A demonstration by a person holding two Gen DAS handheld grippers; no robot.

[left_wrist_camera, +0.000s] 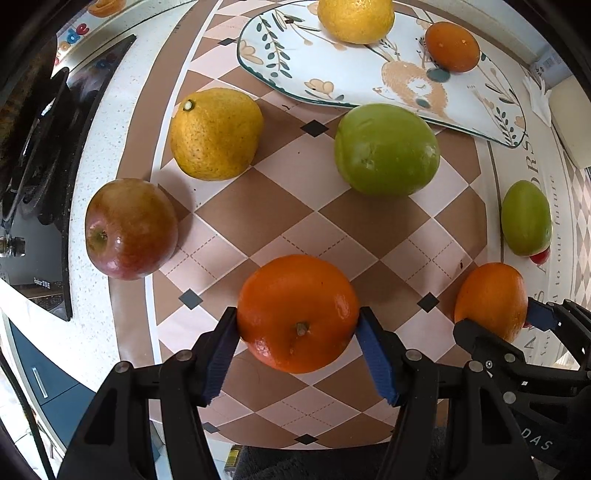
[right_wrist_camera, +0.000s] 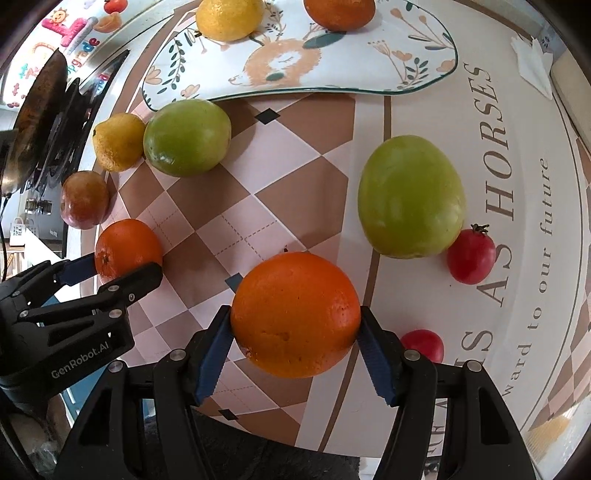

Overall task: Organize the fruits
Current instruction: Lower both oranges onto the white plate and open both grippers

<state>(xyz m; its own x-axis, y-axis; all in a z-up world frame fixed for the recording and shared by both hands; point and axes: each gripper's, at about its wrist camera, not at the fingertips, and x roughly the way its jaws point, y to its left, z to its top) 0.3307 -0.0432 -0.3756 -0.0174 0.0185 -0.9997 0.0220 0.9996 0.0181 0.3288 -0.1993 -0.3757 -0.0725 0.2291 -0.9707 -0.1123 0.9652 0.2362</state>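
Fruits lie scattered over a checked mat (left_wrist_camera: 288,206) on the worktop (left_wrist_camera: 99,306). Going left to right in the left wrist view: a red apple (left_wrist_camera: 131,229) at the mat's left edge, a lemon (left_wrist_camera: 216,133) beyond it, an orange (left_wrist_camera: 297,313) between the blue pads of the left claw (left_wrist_camera: 297,345), a green fruit (left_wrist_camera: 386,149) touching the plate's near rim, a second orange (right_wrist_camera: 295,314) in the right claw (right_wrist_camera: 295,349), and another green fruit (right_wrist_camera: 410,196) with a small red fruit (right_wrist_camera: 471,254) touching its right side. A second small red fruit (right_wrist_camera: 423,345) sits just beside the right claw.

The patterned plate (left_wrist_camera: 332,70) at the far side holds a lemon (left_wrist_camera: 355,19) and, to its right, an orange (left_wrist_camera: 452,46), set apart.

Each claw is spread about as wide as its orange, both pads pressed against the fruit's sides.
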